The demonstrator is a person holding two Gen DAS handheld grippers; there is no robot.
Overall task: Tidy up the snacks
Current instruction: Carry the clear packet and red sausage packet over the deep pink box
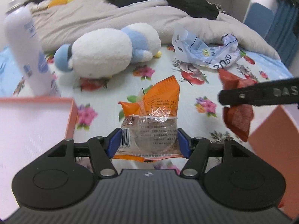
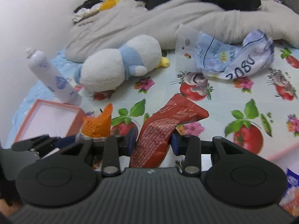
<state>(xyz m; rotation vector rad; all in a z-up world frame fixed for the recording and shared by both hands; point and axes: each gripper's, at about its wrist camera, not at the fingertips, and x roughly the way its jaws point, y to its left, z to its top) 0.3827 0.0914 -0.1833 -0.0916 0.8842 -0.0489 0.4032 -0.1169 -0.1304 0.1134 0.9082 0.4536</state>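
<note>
While both jaws clamp snack packets (image 1: pixel 149 119) (image 2: pixel 158 130), the crumpled bag (image 2: pixel 233 59) reads "2080".

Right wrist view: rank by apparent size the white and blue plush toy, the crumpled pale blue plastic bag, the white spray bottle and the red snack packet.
1-2. White and blue plush toy and crumpled pale blue plastic bag: alike.
3. Red snack packet, enlarged by nearness.
4. White spray bottle.
</note>
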